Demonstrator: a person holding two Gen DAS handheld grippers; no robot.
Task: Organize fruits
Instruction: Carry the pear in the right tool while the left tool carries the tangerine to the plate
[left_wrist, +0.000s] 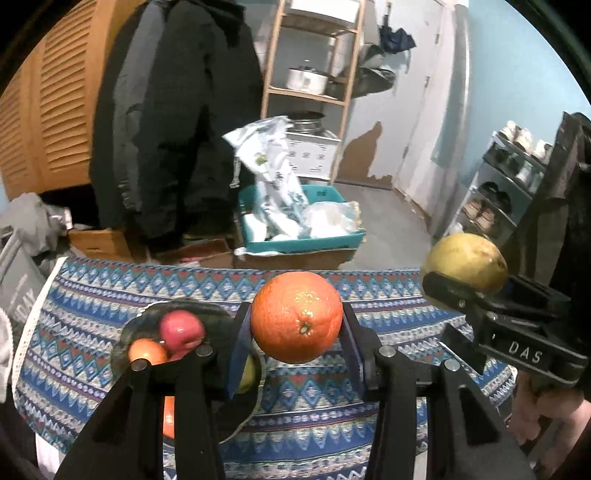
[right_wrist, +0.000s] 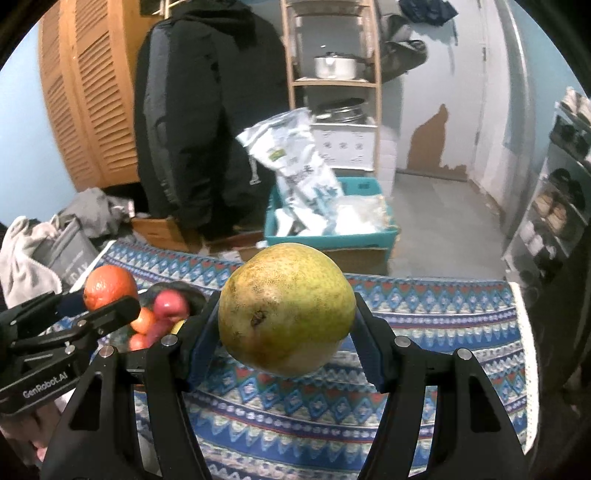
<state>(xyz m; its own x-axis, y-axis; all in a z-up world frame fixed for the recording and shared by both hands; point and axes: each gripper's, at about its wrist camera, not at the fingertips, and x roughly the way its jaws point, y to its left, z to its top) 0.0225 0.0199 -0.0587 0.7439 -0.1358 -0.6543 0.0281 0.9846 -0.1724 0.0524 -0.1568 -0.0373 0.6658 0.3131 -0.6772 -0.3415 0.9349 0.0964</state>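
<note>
Cloth (right_wrist: 332, 424) in a blue woven pattern is spread over the surface, and on it at the left a dark bowl (left_wrist: 184, 310) is already loaded with a red apple (left_wrist: 181, 328) and several smaller orange fruits. Two pieces are not yet placed: a pear (right_wrist: 286, 308) is clamped in the right gripper (right_wrist: 284, 332) and an orange (left_wrist: 295, 317) in the left gripper (left_wrist: 293, 332), both held clear above the cloth. Judged from this, the task is well along, with these two fruits left to be set down.

a surface (right_wrist: 424, 332) draped in a blue patterned cloth (left_wrist: 332, 413); a dark plate (left_wrist: 127, 332) sits on it at the left, holding fruit (left_wrist: 181, 328)
</note>
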